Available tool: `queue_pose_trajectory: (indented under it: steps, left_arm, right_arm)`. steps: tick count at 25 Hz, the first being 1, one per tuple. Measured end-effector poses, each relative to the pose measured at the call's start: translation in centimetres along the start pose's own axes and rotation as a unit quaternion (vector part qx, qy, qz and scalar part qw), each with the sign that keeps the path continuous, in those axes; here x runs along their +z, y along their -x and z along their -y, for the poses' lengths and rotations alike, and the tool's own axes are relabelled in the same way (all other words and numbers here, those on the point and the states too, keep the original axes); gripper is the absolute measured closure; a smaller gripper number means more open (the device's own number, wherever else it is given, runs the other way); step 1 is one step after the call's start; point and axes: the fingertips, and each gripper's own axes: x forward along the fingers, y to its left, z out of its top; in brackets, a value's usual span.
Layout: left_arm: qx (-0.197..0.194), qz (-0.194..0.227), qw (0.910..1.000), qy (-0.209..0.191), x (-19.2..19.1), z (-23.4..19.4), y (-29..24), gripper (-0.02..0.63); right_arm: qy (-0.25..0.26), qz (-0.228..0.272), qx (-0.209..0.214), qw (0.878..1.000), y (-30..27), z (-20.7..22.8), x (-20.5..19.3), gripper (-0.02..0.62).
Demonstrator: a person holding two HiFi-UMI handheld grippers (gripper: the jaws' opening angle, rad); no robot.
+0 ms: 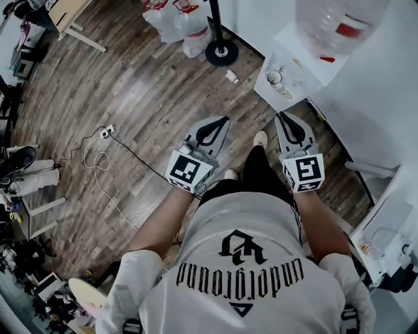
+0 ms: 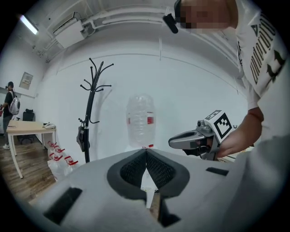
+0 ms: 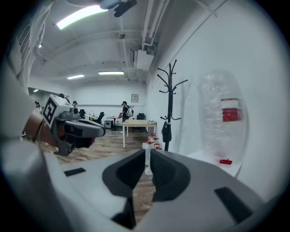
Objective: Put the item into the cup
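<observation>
The shirt at six o'clock in the head view reads "underground", upside down. The bottle at one o'clock has a red label, which is unreadable.

Bright ceiling strip lights overhead — strong fisheye warping, dark vignetted corners.

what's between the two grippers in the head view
In the head view, the person's black trouser leg and pale shoe, over wooden floor.

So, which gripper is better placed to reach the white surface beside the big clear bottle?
Right, probably. In the head view the right gripper points toward the white surface and lies close to its edge, while the left gripper hangs over the wood floor, farther from it. Both hold nothing.
</observation>
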Motion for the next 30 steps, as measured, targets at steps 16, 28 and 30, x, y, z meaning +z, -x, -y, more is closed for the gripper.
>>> queue_pose_trajectory:
  steps: [16,28,30]
  left_arm:
    - [-0.029,0.061,0.9976,-0.014,7.0,5.2,8.1,0.599]
    - [-0.011,0.086,0.996,-0.019,10.3,11.3,11.0,0.6]
    - [-0.004,0.086,0.9962,-0.005,10.5,13.0,11.1,0.6]
  right_arm:
    - [0.038,0.07,0.023,0.997,9.3,-6.6,7.9,0.589]
    - [0.049,0.085,0.082,0.992,15.9,-7.5,10.2,0.591]
    - [0.057,0.097,0.1,0.989,17.5,-7.6,10.4,0.591]
